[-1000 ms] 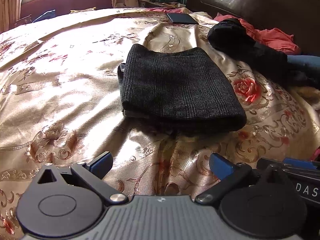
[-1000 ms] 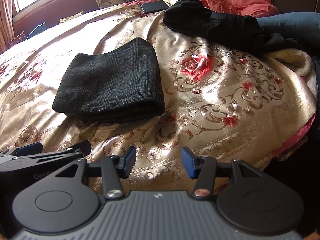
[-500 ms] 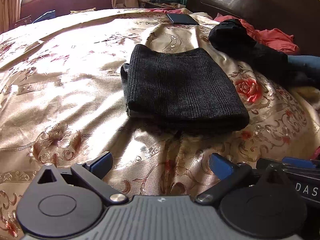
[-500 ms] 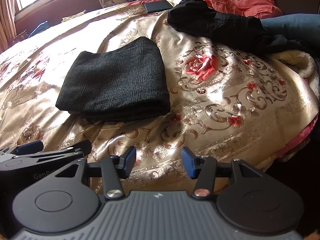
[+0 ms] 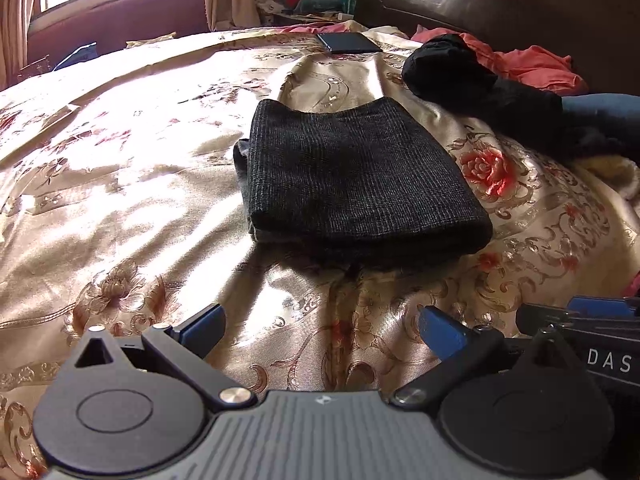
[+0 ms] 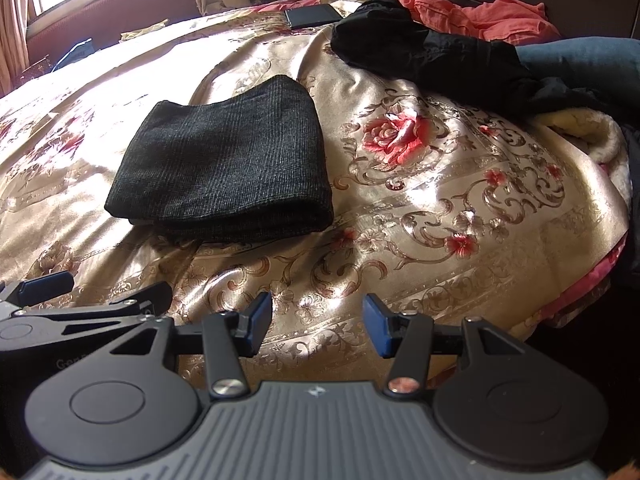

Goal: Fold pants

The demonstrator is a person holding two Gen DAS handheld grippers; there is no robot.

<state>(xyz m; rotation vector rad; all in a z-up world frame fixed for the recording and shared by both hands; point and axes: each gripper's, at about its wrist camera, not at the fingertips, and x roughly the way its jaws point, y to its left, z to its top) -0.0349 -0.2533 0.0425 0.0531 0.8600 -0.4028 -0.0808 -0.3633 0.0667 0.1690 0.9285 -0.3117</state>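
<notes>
The dark grey checked pants (image 5: 352, 176) lie folded into a thick flat square on the gold floral bedspread (image 5: 120, 184); the right wrist view shows the pants (image 6: 228, 164) left of centre. My left gripper (image 5: 322, 330) hovers open over bare bedspread, well short of the folded edge, nothing between its blue pads. Beside it my right gripper (image 6: 316, 324) also stands open and empty. Each gripper shows at the edge of the other's view: the right gripper (image 5: 588, 320) and the left gripper (image 6: 96, 292).
A heap of black clothing (image 6: 420, 48), an orange-red garment (image 6: 480, 12) and blue jeans (image 6: 580, 60) lie against the dark headboard at the right. A black phone (image 5: 346, 42) rests on the far bedspread (image 6: 440, 200). The bed's right edge drops off near a fleece blanket (image 6: 592, 136).
None of the objects has moved; the views only shifted slightly, so the folded pants sit a little further right in both.
</notes>
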